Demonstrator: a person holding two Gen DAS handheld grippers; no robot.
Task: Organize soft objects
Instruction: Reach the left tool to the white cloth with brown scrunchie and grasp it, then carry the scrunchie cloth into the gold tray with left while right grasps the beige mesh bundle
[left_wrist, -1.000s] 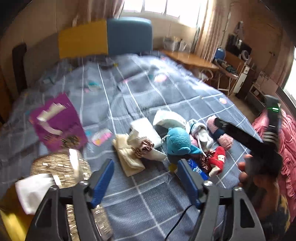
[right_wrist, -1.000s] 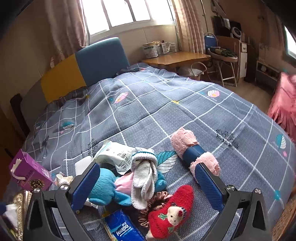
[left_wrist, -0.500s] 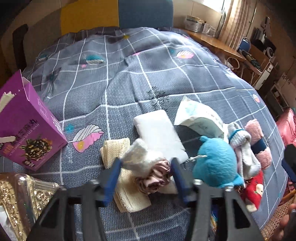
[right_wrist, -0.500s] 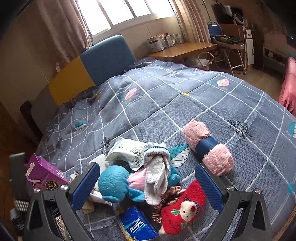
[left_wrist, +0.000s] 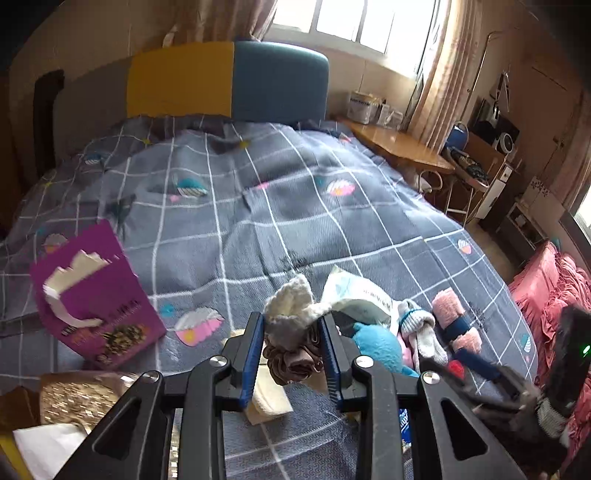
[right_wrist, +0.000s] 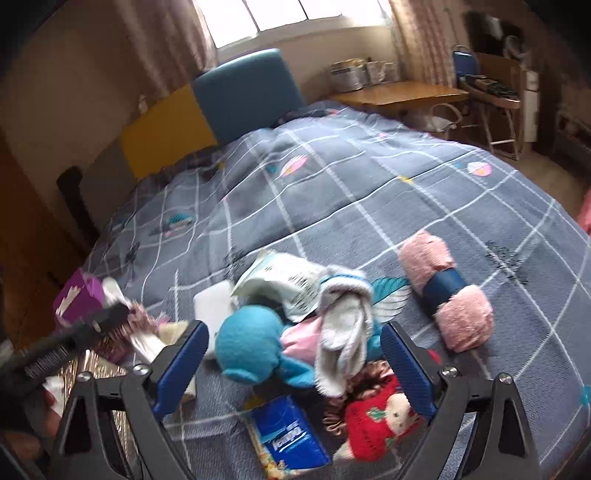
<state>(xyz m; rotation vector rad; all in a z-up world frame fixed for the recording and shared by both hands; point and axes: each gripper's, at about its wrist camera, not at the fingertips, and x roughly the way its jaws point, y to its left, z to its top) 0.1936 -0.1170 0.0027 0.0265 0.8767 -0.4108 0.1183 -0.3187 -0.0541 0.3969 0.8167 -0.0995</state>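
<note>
A: Left cam has the left tongs (left_wrist: 291, 350) pinching a white knit sock (left_wrist: 291, 308) and brown scrunchie (left_wrist: 295, 360), lifted above the bed (left_wrist: 295, 221).

B: Right cam alone shows the right tongs (right_wrist: 293, 363) spread wide over the blue plush (right_wrist: 255, 347), plus a Tempo tissue pack (right_wrist: 290, 434).

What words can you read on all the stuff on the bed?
"tempo": on the blue tissue pack, seen upside down in the right wrist view.
Purple box: there is print near its bottom edge, too blurred to read.
White packet: rows of small dark print, too small to read.
Nothing else shows readable text.
</note>
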